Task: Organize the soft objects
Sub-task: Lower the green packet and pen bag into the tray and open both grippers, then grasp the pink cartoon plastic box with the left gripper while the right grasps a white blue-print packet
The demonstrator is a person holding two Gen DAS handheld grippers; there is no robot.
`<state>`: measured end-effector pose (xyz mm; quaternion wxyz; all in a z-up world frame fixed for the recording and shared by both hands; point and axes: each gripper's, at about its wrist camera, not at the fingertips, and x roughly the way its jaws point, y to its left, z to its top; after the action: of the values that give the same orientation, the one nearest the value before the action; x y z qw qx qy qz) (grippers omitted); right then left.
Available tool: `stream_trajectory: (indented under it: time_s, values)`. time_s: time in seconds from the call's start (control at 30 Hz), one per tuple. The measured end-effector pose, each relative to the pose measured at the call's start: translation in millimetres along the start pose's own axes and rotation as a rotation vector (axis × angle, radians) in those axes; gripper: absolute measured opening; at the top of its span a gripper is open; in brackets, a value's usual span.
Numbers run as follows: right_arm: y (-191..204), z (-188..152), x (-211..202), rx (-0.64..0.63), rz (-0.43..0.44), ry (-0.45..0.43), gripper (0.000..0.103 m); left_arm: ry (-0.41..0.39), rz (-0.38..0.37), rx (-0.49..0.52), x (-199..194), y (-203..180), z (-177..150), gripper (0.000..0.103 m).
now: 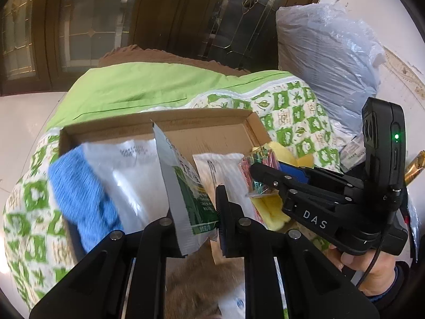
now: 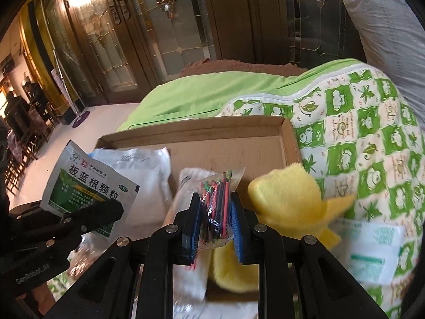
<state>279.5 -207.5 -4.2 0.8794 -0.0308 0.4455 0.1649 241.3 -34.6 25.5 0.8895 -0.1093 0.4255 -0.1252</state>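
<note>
My left gripper [image 1: 198,222] is shut on a grey and green medicine sachet [image 1: 186,186], held upright over the cardboard box [image 1: 202,122]; the sachet also shows in the right wrist view [image 2: 87,183]. My right gripper [image 2: 215,223] is shut on a clear packet of coloured sticks [image 2: 216,202], also seen in the left wrist view [image 1: 255,170]. In the box lie a white plastic pack [image 2: 143,170], another white pack [image 1: 225,170], a blue knitted cloth [image 1: 79,194] and a yellow plush cloth [image 2: 287,194].
The box rests on a green and white patterned quilt [image 2: 372,138] over a brown blanket [image 1: 148,53]. A grey plastic bag [image 1: 324,61] stands at the right. A white and green packet [image 2: 372,250] lies on the quilt. Wooden glass doors [image 2: 127,40] stand behind.
</note>
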Motion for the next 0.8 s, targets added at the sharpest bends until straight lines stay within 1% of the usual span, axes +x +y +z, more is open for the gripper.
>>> stream_trajectory:
  time_s: [0.1, 0.2, 0.27, 0.3, 0.33, 0.37, 0.4, 0.43, 0.5, 0.63, 0.7, 0.8]
  values:
    - [-7, 4, 17, 0.007, -0.002, -0.007, 0.023, 0.019, 0.014, 0.004, 15, 3, 7, 0.013]
    - [-13, 7, 25, 0.01, -0.001, -0.022, 0.026, 0.03, 0.028, -0.002, 25, 6, 12, 0.014]
    - [-15, 8, 26, 0.006, -0.004, -0.04, 0.039, 0.037, 0.038, -0.006, 28, 9, 13, 0.017]
    - [-15, 8, 27, 0.003, -0.007, -0.05, 0.041, 0.042, 0.043, -0.008, 29, 10, 14, 0.028]
    - [-14, 8, 27, -0.001, -0.007, -0.057, 0.045, 0.042, 0.048, -0.01, 29, 10, 14, 0.046]
    - [-13, 7, 25, -0.006, -0.003, -0.062, 0.05, 0.037, 0.052, -0.009, 28, 10, 14, 0.054]
    - [-12, 6, 24, -0.011, -0.001, -0.068, 0.053, 0.026, 0.06, -0.006, 26, 10, 14, 0.063]
    - [-10, 5, 24, -0.019, -0.005, -0.076, 0.057, 0.013, 0.071, 0.001, 22, 9, 14, 0.065]
    - [-10, 1, 17, -0.033, -0.013, -0.092, 0.059, 0.002, 0.088, 0.016, 17, 8, 16, 0.065]
    - [-11, -5, 7, -0.036, -0.017, -0.128, 0.069, -0.024, 0.129, 0.036, 0, 10, 15, 0.065]
    - [-15, -10, -1, -0.018, -0.014, -0.146, 0.073, -0.037, 0.126, 0.022, -12, 13, 10, 0.066]
    - [-26, -20, -19, 0.015, -0.002, -0.165, 0.078, -0.054, 0.119, -0.011, -32, 18, -5, 0.07]
